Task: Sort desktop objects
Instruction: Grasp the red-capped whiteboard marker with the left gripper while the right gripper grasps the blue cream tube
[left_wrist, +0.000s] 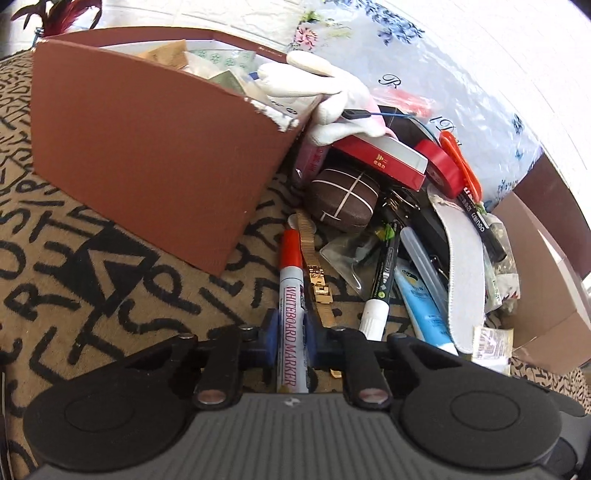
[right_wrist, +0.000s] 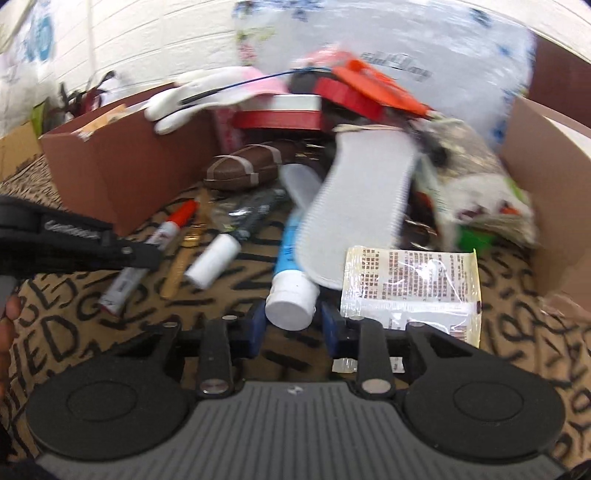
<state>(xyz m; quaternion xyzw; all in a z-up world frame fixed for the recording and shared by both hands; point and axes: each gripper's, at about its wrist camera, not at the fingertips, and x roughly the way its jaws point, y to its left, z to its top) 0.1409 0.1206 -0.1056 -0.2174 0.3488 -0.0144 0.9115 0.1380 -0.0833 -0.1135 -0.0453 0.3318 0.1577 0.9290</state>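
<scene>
My left gripper (left_wrist: 291, 332) is shut on a whiteboard marker (left_wrist: 290, 295) with a red cap, lying on the patterned cloth. My right gripper (right_wrist: 291, 325) is open, with its blue pads on either side of the white cap of a blue tube (right_wrist: 290, 273); it does not clamp the tube. The left gripper's black arm (right_wrist: 74, 240) shows at the left of the right wrist view, over the marker (right_wrist: 147, 254). A pile of desktop objects lies ahead: a grey insole (right_wrist: 354, 214), a brown case (left_wrist: 343, 199), a red box (left_wrist: 384, 162).
A brown cardboard box (left_wrist: 147, 162) with papers stands at the left, and a white glove (left_wrist: 332, 99) hangs over its corner. Another cardboard box (right_wrist: 546, 192) stands at the right. A clear printed packet (right_wrist: 410, 284), a gold watch band (left_wrist: 314, 266) and a white-capped pen (right_wrist: 218, 258) lie nearby.
</scene>
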